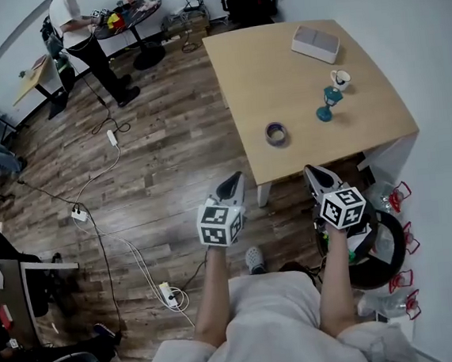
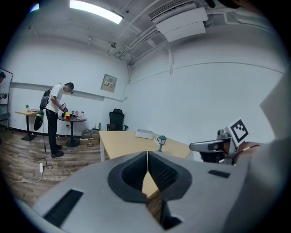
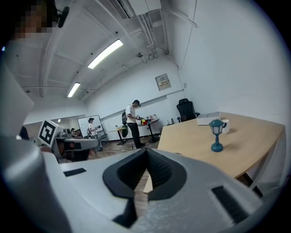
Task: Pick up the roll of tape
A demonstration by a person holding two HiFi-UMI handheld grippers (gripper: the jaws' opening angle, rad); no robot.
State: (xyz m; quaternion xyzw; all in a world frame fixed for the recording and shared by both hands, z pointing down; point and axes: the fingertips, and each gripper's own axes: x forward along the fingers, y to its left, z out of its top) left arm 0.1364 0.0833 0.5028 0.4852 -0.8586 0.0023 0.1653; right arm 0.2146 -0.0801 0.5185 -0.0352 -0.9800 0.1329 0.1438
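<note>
Nearest the wearer, the left gripper (image 1: 231,185) and right gripper (image 1: 319,177) pointed toward 12 o'clock. Each had its jaws pressed together with nothing between them, and both were close to the near edge of the table (image 1: 279,68). Beyond them, at 12 o'clock, the roll of tape (image 1: 276,134) lay flat on the tabletop, untouched. At 2 o'clock from it stood a teal lamp figurine (image 1: 328,104), then a cup (image 1: 340,79) and a white box (image 1: 315,43). Far off at 10 o'clock stood a person (image 1: 76,31).
</note>
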